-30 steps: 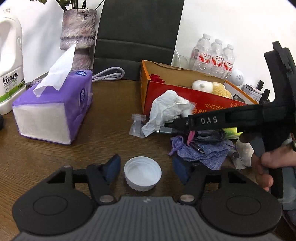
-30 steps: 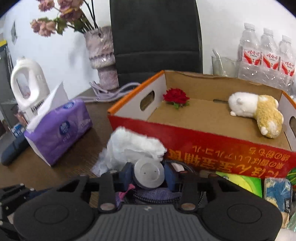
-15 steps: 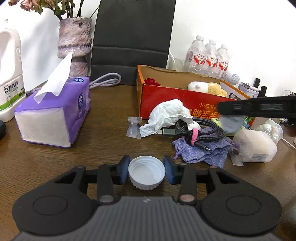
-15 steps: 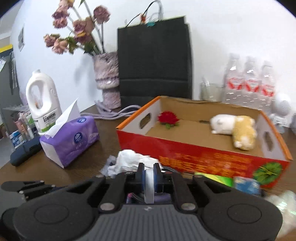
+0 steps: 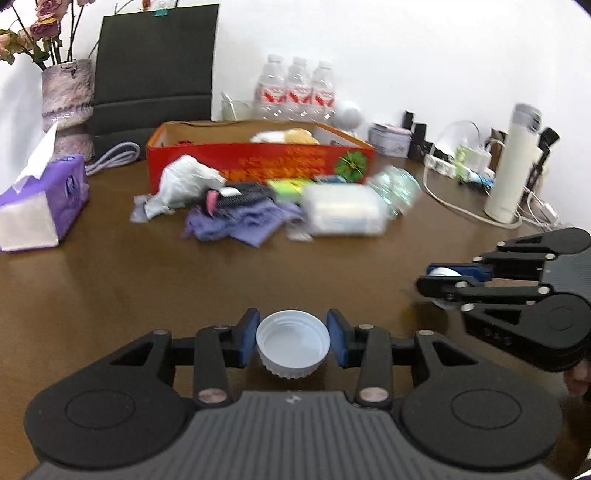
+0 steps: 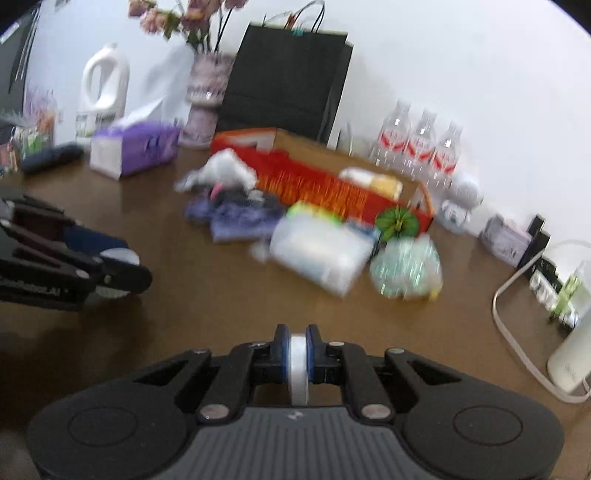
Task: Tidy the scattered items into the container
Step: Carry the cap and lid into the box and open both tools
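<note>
White plastic cap [image 5: 293,345]: light, stiff; my left claw [image 5: 291,341] grips its ribbed rim, near the box [image 5: 258,158]; right claw [image 6: 298,352] pinches a disc [image 6: 298,363].

A plain white wall [image 5: 424,55] runs behind a brown wooden table [image 5: 147,288]. Against the wall stand a black paper bag [image 5: 155,62], a mottled purple vase [image 5: 66,96] holding dried pink flowers [image 5: 40,22], and three water bottles [image 5: 295,88] side by side. A white jug [image 6: 105,85] and a purple tissue box [image 5: 44,199] sit toward the left. A cream thermos [image 5: 513,166] rises at the right among white cables [image 5: 450,203]. Light is even and bright.
</note>
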`<state>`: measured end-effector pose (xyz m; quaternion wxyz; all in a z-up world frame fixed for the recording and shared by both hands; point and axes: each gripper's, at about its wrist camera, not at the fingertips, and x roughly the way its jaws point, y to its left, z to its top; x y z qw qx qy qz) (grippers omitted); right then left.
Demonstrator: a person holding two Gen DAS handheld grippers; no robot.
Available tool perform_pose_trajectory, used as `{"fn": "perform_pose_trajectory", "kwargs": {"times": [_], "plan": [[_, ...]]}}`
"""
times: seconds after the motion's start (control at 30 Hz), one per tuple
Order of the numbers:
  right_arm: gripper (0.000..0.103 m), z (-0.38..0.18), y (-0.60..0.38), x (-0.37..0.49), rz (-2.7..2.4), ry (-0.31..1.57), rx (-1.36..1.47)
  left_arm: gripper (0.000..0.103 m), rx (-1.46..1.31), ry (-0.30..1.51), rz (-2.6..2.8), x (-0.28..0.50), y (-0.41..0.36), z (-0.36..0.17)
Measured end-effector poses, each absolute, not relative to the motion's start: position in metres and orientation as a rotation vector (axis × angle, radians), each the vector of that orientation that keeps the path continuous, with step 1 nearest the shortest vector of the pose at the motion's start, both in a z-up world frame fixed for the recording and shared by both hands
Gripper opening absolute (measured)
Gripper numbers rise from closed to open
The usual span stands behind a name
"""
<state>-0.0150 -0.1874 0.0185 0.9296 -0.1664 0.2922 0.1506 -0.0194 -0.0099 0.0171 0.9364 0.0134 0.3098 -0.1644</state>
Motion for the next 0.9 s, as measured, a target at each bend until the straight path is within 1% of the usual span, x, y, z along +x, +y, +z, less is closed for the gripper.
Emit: {"fn": "perform_pose_trajectory", "kwargs": {"times": [0.03,0.07,0.1,0.13,0.17,0.2,0.23,0.27,0.37,0.43,0.47,0.5,0.53,0.57,0.73,0.9], "plan": [[0.012,0.016,-0.19,-0.02,0.314,0.597,-0.336,0.041,0.032,0.642,-0.33,-0.022,-0.013,0.016],[0.023,0.015,-0.19,-0.023,0.322,0.599,-0.323,0.041,0.036,0.65,-0.325,-0.025,-0.014,0.014],[0.03,0.014,-0.191,-0.027,0.335,0.606,-0.301,0.041,0.04,0.659,-0.317,-0.026,-0.016,0.012],[0.041,0.013,-0.192,-0.029,0.348,0.612,-0.281,0.041,0.051,0.666,-0.311,-0.027,-0.018,0.011],[0.044,0.013,-0.195,-0.032,0.367,0.612,-0.261,0.045,0.066,0.661,-0.302,-0.03,-0.018,0.011],[0.044,0.015,-0.198,-0.037,0.387,0.607,-0.229,0.056,0.076,0.66,-0.289,-0.032,-0.02,0.011],[0.046,0.017,-0.2,-0.039,0.398,0.607,-0.202,0.061,0.077,0.659,-0.281,-0.033,-0.019,0.011],[0.049,0.018,-0.204,-0.04,0.408,0.608,-0.177,0.063,0.073,0.659,-0.277,-0.033,-0.019,0.011],[0.049,0.017,-0.211,-0.039,0.387,0.642,-0.134,0.063,0.064,0.663,-0.275,-0.034,-0.018,0.009],[0.049,0.012,-0.215,-0.038,0.356,0.672,-0.128,0.059,0.075,0.661,-0.272,-0.035,-0.018,0.009],[0.048,0.01,-0.219,-0.038,0.352,0.67,-0.106,0.046,0.085,0.659,-0.266,-0.035,-0.019,0.009],[0.047,0.009,-0.221,-0.038,0.349,0.672,-0.087,0.041,0.103,0.654,-0.264,-0.035,-0.021,0.01],[0.039,0.009,-0.22,-0.039,0.341,0.671,-0.09,0.041,0.112,0.657,-0.267,-0.035,-0.021,0.01],[0.038,0.009,-0.219,-0.039,0.337,0.667,-0.097,0.041,0.108,0.659,-0.271,-0.035,-0.021,0.011],[0.038,0.01,-0.217,-0.043,0.321,0.662,-0.074,0.041,0.078,0.616,-0.255,-0.049,-0.02,0.018],[0.038,0.024,-0.216,-0.051,0.3,0.583,-0.061,0.041,0.071,0.551,-0.239,-0.059,-0.015,0.03]]}}
